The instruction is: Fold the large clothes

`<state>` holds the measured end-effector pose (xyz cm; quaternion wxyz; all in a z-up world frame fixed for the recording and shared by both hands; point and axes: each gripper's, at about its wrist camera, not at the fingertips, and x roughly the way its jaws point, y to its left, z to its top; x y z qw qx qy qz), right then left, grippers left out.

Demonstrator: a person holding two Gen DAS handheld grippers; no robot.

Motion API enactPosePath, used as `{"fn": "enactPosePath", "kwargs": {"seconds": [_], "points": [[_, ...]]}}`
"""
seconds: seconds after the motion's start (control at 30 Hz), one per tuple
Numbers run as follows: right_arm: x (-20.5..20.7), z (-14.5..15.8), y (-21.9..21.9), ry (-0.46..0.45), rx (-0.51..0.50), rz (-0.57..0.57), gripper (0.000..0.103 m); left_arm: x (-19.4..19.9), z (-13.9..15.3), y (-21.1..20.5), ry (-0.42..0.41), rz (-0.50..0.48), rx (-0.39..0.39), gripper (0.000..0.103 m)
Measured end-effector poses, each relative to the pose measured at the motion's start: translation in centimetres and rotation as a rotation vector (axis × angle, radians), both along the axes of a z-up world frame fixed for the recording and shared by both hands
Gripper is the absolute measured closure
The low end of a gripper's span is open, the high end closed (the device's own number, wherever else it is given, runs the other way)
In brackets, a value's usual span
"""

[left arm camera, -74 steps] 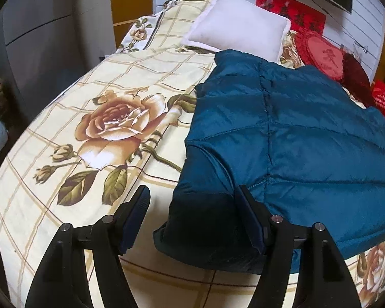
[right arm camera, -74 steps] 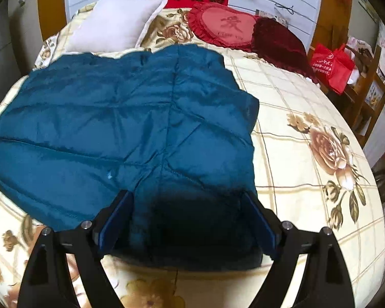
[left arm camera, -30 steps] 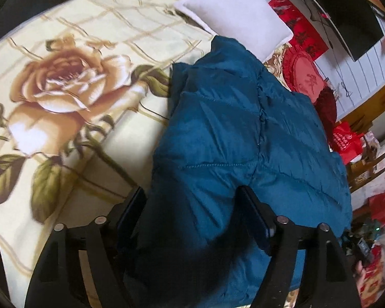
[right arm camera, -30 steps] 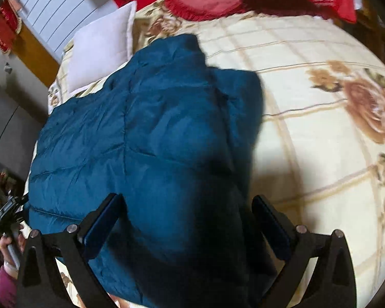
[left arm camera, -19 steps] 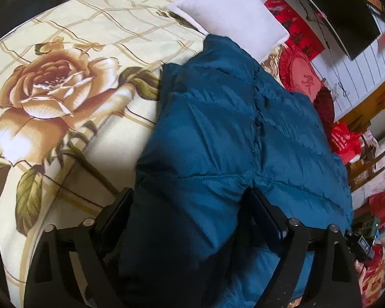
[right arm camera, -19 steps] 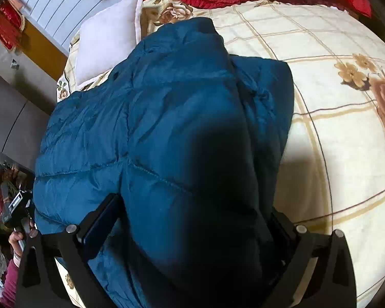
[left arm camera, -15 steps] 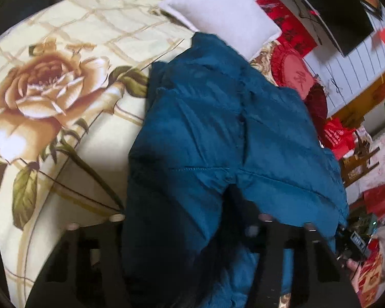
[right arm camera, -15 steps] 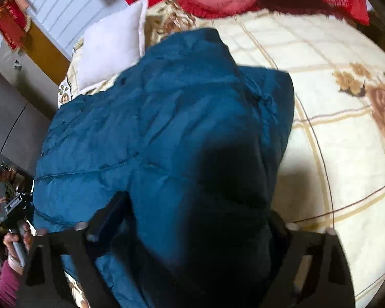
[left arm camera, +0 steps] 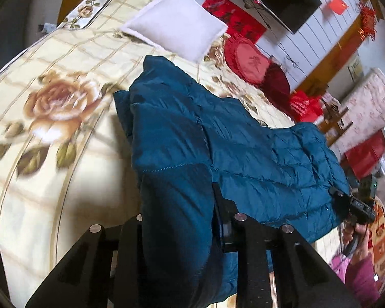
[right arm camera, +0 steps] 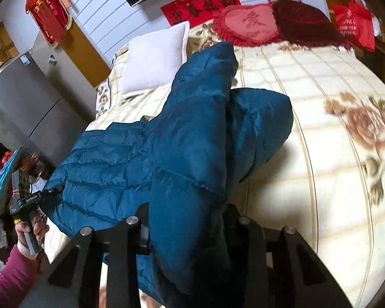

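Observation:
A teal quilted down jacket (left arm camera: 218,138) lies on a bed with a cream rose-print sheet (left arm camera: 51,118). My left gripper (left arm camera: 178,213) is shut on the jacket's near left edge and holds it raised off the sheet. My right gripper (right arm camera: 187,220) is shut on the jacket's (right arm camera: 192,133) near right edge and holds it raised too. The jacket's near hem hangs between the two grippers. Its far end still rests on the bed near the pillows. The right gripper also shows in the left wrist view (left arm camera: 351,202), and the left one in the right wrist view (right arm camera: 25,200).
A white pillow (left arm camera: 177,23) and red cushions (left arm camera: 254,61) lie at the head of the bed. A grey cabinet (right arm camera: 25,102) stands left of the bed. Red bags (left arm camera: 305,105) and a wooden chair stand to the right.
Both grippers have closed on the jacket's near edge and lifted it up off the bed. The jacket's near half has risen and bunched toward the far end.

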<state>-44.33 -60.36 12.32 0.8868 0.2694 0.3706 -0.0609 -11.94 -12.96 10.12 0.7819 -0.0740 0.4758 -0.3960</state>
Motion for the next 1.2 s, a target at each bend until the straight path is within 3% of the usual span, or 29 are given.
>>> {"fn": "enactPosePath", "kwargs": {"seconds": [0.1,0.17,0.23,0.3,0.4,0.5,0.6,0.83,1.03,1.2], "points": [[-2.3,-1.1,0.9,0.038,-0.011,-0.007,0.064,-2.1,-1.1,1.4,0.018,0.0,0.031,0.068],[-3.3,-2.7,0.7,0.068,0.001,-0.044,0.057,-3.0,-2.7,1.8,0.025,0.023,0.073,0.065],[-3.2,-5.5,0.3,0.164,-0.042,-0.108,0.033,-3.3,-4.0,1.9,0.037,0.059,0.11,0.055],[-3.0,-7.5,0.2,0.212,-0.067,-0.138,0.018,-3.7,-4.5,1.9,0.023,0.096,0.133,0.047],[-3.8,-6.6,0.7,0.211,-0.119,-0.171,0.018,-5.1,-3.2,1.9,-0.041,0.133,0.193,0.044],[-4.9,-3.9,3.2,0.197,-0.241,-0.148,0.018,-7.7,-0.6,2.3,-0.173,0.19,0.258,0.044],[-6.3,-1.5,5.9,0.169,-0.322,-0.119,0.018,-10.1,1.3,2.6,-0.263,0.222,0.253,0.044],[-8.7,1.3,12.5,0.064,-0.325,-0.053,0.018,-14.5,2.2,0.2,-0.344,0.224,0.26,0.044],[-8.7,1.5,19.5,0.031,-0.455,-0.034,0.014,-17.2,1.8,-2.4,-0.348,0.233,0.27,0.043],[-8.3,1.2,22.8,-0.02,-0.465,-0.049,0.01,-18.9,1.5,-4.2,-0.356,0.204,0.27,0.043]]}}
